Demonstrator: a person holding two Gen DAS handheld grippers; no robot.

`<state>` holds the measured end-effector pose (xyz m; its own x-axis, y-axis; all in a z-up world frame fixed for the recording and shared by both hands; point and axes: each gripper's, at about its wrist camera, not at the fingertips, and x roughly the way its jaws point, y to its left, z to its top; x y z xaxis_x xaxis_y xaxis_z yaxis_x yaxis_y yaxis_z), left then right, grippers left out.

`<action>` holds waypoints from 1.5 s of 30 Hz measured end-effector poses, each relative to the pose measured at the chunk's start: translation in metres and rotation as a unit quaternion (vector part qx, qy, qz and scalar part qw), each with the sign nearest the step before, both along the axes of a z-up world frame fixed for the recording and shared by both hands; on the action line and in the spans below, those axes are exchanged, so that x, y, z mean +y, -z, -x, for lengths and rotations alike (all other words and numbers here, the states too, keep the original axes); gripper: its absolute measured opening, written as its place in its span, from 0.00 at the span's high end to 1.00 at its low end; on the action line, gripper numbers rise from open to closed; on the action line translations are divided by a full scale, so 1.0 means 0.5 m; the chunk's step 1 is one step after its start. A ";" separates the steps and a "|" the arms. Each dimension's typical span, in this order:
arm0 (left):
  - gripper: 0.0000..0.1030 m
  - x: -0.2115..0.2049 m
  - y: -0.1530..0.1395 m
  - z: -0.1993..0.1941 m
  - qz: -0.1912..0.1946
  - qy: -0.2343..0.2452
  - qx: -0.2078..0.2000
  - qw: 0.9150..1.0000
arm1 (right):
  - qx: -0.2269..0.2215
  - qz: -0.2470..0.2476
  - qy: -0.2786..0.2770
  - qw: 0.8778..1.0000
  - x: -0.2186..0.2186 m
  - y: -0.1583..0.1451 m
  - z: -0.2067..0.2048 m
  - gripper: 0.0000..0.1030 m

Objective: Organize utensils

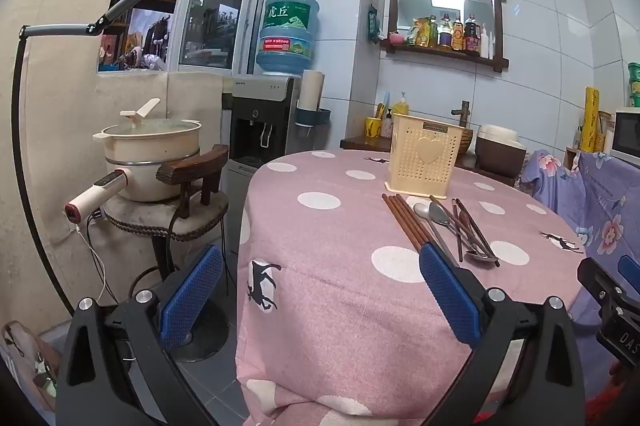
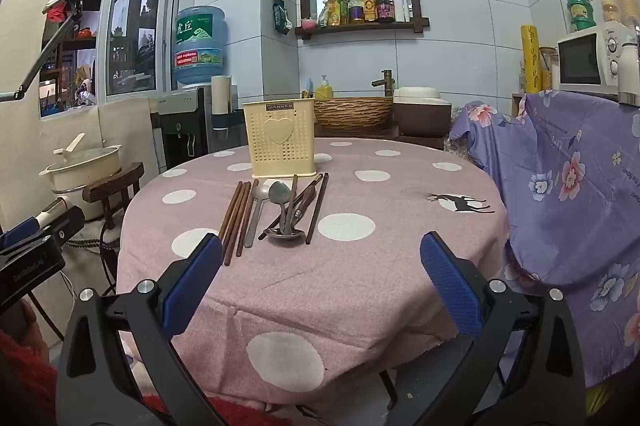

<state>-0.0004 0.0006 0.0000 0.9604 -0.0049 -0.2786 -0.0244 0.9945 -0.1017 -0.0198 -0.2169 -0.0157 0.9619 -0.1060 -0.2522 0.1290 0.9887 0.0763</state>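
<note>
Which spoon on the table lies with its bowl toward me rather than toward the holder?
The spoon at the front of the pile: its bowl points at the grippers. The pale grey spoon and dark steel spoon have bowls toward the cream utensil holder.

Round table (image 2: 400, 266), pink dotted cloth; holder (image 2: 283, 140), chopsticks (image 2: 236, 216), spoons (image 2: 280, 204).

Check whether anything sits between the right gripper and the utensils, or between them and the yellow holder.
Nothing visible does. The open right gripper faces the utensils across bare tablecloth, and the yellow holder stands directly behind them.
</note>
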 end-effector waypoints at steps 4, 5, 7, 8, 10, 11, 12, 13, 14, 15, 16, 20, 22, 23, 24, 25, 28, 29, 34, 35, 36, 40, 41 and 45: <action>0.05 -0.002 -0.001 0.005 -0.003 0.001 -0.001 1.000 | 0.001 0.002 0.001 1.000 0.000 0.003 0.000 0.05; 0.05 -0.009 0.007 0.009 -0.002 -0.001 -0.001 1.000 | 0.002 0.002 0.002 1.000 0.000 0.004 -0.001 0.05; 0.05 -0.012 0.008 0.013 -0.003 -0.002 -0.001 1.000 | 0.002 0.002 0.002 1.000 0.002 0.006 -0.003 0.05; 0.05 -0.014 0.009 0.016 -0.003 -0.003 -0.002 1.000 | 0.002 0.002 0.002 1.000 0.003 -0.004 0.000 0.05; 0.05 -0.002 0.006 0.003 0.002 0.001 0.008 1.000 | 0.002 0.002 0.003 1.000 0.004 -0.006 0.001 0.05; 0.05 -0.003 0.006 0.003 0.002 0.002 0.009 1.000 | 0.002 0.002 0.003 1.000 0.003 0.000 0.001 0.05; 0.05 -0.003 0.007 0.003 0.002 0.003 0.009 1.000 | 0.002 0.003 0.004 1.000 0.003 -0.001 0.001 0.05; 0.05 -0.003 0.007 0.004 0.002 0.003 0.009 1.000 | 0.003 0.004 0.005 1.000 0.011 -0.004 0.003 0.05; 0.05 -0.003 0.007 0.005 0.002 0.003 0.009 1.000 | 0.003 0.004 0.005 1.000 0.015 -0.004 0.005 0.05; 0.05 -0.003 0.008 0.006 0.002 0.003 0.009 1.000 | 0.003 0.004 0.006 1.000 0.018 -0.005 0.005 0.05; 0.05 0.000 0.010 -0.003 0.002 0.005 0.011 1.000 | 0.003 0.004 0.006 1.000 0.013 -0.001 0.010 0.05; 0.05 -0.002 0.012 -0.001 0.002 0.005 0.012 1.000 | 0.003 0.001 0.003 1.000 0.005 0.008 0.002 0.05; 0.05 -0.002 0.014 0.001 0.002 0.004 0.011 1.000 | 0.002 0.001 0.004 1.000 0.003 0.008 0.004 0.05; 0.05 -0.002 0.014 0.002 0.001 0.004 0.010 1.000 | 0.002 0.001 0.004 1.000 0.004 0.009 0.004 0.05; 0.05 -0.003 0.015 0.003 0.001 0.004 0.010 1.000 | 0.001 0.000 0.005 1.000 0.002 0.008 0.005 0.05; 0.05 -0.003 0.016 0.005 0.001 0.003 0.010 1.000 | 0.002 0.000 0.005 1.000 0.001 0.009 0.006 0.05; 0.05 -0.001 0.013 -0.002 0.002 0.004 0.012 1.000 | 0.002 0.000 0.005 1.000 0.000 0.009 0.006 0.05; 0.05 -0.001 0.015 -0.003 0.002 0.003 0.013 1.000 | 0.002 0.000 0.005 1.000 0.000 0.009 0.006 0.05; 0.05 0.000 0.013 0.000 0.003 0.002 0.015 1.000 | 0.007 0.000 0.002 1.000 0.001 0.011 0.000 0.05; 0.05 0.000 0.014 0.000 0.004 0.002 0.016 1.000 | 0.008 0.001 0.002 1.000 0.001 0.010 -0.001 0.05; 0.05 0.000 0.014 0.000 0.004 0.001 0.016 1.000 | 0.008 0.001 0.001 1.000 0.001 0.011 -0.002 0.05; 0.05 0.002 0.012 -0.003 0.006 -0.001 0.018 1.000 | 0.011 0.002 0.000 1.000 0.003 0.012 -0.005 0.05; 0.05 0.003 0.013 -0.003 0.006 -0.001 0.018 1.000 | 0.011 0.002 0.000 1.000 0.004 0.012 -0.005 0.05; 0.05 0.003 0.013 -0.004 0.006 -0.001 0.018 1.000 | 0.011 0.002 0.000 1.000 0.004 0.012 -0.005 0.05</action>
<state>0.0016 0.0022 -0.0064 0.9497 -0.0067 -0.3130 -0.0298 0.9933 -0.1117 -0.0172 -0.2149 -0.0218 0.9562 -0.1068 -0.2727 0.1303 0.9890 0.0694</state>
